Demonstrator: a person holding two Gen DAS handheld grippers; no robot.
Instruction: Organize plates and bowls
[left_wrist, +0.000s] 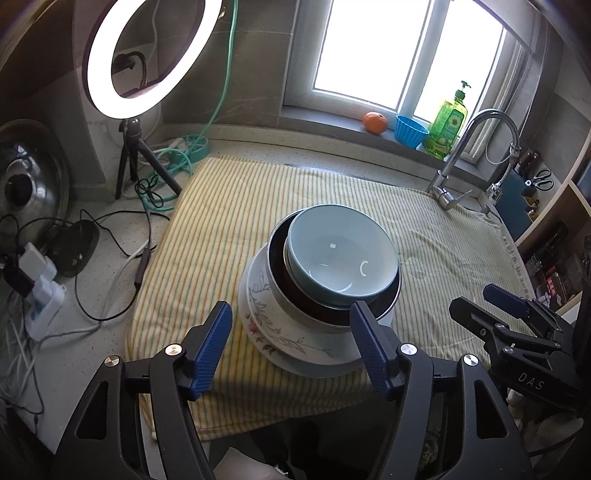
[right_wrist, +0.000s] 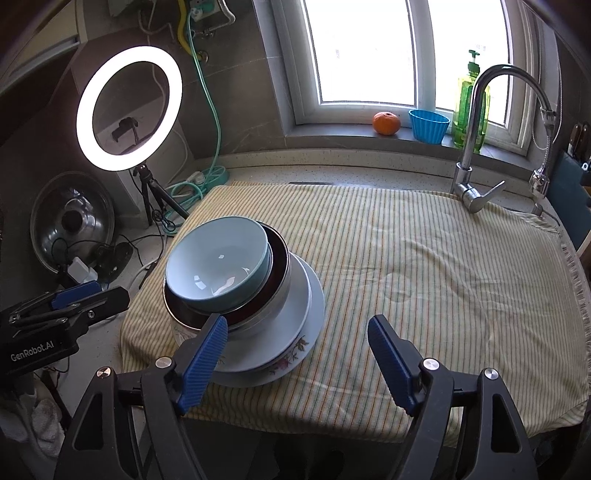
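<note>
The dishes are sitting in one stack on the striped cloth (right_wrist: 406, 266) that is covering the counter: a pale blue bowl (left_wrist: 341, 251) is nesting, slightly tilted, inside a steel bowl (left_wrist: 295, 310) with a dark interior, and that is resting on a floral plate (left_wrist: 266, 317) lying over a plain plate (right_wrist: 316, 295) beneath. The left gripper (left_wrist: 290, 347) is hovering at the near edge of the stack, its fingers spread wide and gripping nothing, with the stack framed between them. The right gripper (right_wrist: 295, 360) is waiting to the right of the stack, fingers likewise spread apart and empty, its left finger overlapping the plates' near rim in view, though contact cannot be confirmed. Judging by this, the sorting is looking either finished, with everything nested, or not yet begun; the frames alone are not settling which. If the stack is to be separated, the next move is calling for one gripper to pinch the blue bowl's rim while the other is steadying the steel bowl, since the tilted bowl may be sliding.
</note>
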